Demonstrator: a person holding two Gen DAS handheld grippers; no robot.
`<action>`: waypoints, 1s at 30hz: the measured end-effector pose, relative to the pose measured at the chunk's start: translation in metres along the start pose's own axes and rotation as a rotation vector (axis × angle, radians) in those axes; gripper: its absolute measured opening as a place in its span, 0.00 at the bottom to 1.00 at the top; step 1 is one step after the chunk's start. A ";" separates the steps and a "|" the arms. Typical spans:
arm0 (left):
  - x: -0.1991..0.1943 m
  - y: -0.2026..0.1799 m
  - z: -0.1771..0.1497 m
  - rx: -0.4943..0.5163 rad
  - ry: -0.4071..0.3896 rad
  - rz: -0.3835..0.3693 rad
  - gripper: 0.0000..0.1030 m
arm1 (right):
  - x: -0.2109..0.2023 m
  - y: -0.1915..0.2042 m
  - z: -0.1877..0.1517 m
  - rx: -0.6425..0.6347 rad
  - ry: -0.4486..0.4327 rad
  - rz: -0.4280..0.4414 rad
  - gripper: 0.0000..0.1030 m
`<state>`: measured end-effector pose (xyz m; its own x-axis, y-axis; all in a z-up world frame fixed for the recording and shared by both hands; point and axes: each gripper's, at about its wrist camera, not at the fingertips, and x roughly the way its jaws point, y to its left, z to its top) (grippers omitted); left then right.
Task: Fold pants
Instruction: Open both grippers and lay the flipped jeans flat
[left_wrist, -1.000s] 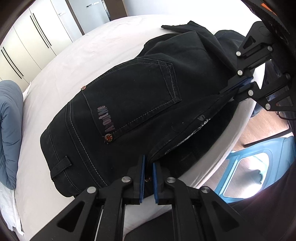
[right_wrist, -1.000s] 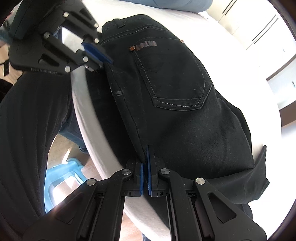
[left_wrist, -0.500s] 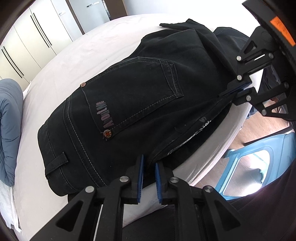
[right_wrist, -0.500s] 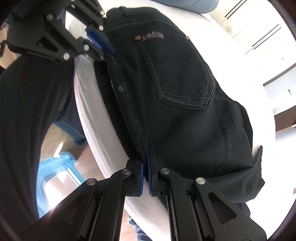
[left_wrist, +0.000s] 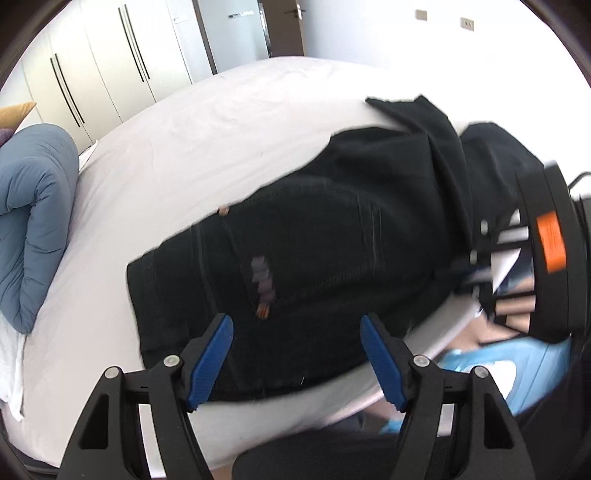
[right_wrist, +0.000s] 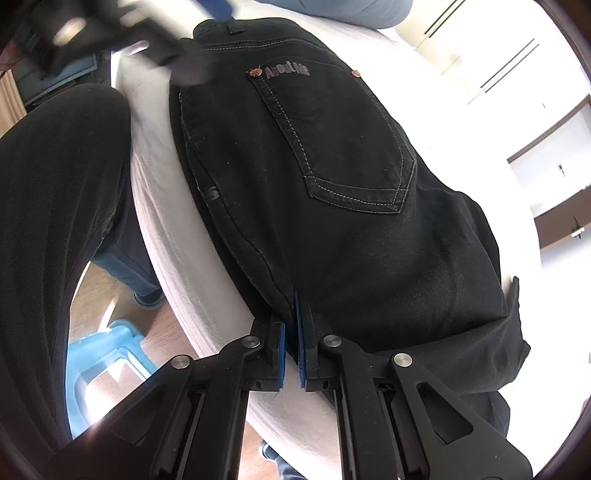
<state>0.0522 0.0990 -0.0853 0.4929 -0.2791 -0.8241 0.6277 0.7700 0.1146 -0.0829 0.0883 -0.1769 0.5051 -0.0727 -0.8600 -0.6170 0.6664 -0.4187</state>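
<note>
left gripper (left_wrist: 297, 356) | fingers just opened (wide), released pants (left_wrist: 332, 240) | lifted clear

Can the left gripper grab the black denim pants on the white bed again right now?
Probably yes. The left gripper has just been opening and is empty, right above the black denim pants on the white bed. Nothing lies between them.

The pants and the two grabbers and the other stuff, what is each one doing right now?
black pants: folded, lying on the bed, back pocket up.
left gripper: open, jaws just been opening, nothing pinched.
right gripper: shut on the pants' near edge.
bed: covered by a smooth white sheet.
blue duvet: bunched up at the bed's side.
wardrobe doors: closed.
</note>
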 end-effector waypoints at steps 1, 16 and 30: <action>0.008 -0.002 0.009 -0.012 0.000 -0.005 0.72 | -0.001 -0.001 0.000 0.002 -0.007 0.002 0.05; 0.059 0.003 -0.021 -0.309 0.156 0.067 0.71 | -0.001 -0.010 -0.015 0.052 -0.085 0.042 0.05; 0.044 -0.019 0.030 -0.305 0.074 0.047 0.69 | -0.031 -0.031 -0.030 0.208 -0.164 0.110 0.92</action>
<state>0.0797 0.0551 -0.1072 0.4650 -0.2049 -0.8613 0.3898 0.9209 -0.0086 -0.0979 0.0476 -0.1468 0.5437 0.1182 -0.8309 -0.5451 0.8025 -0.2425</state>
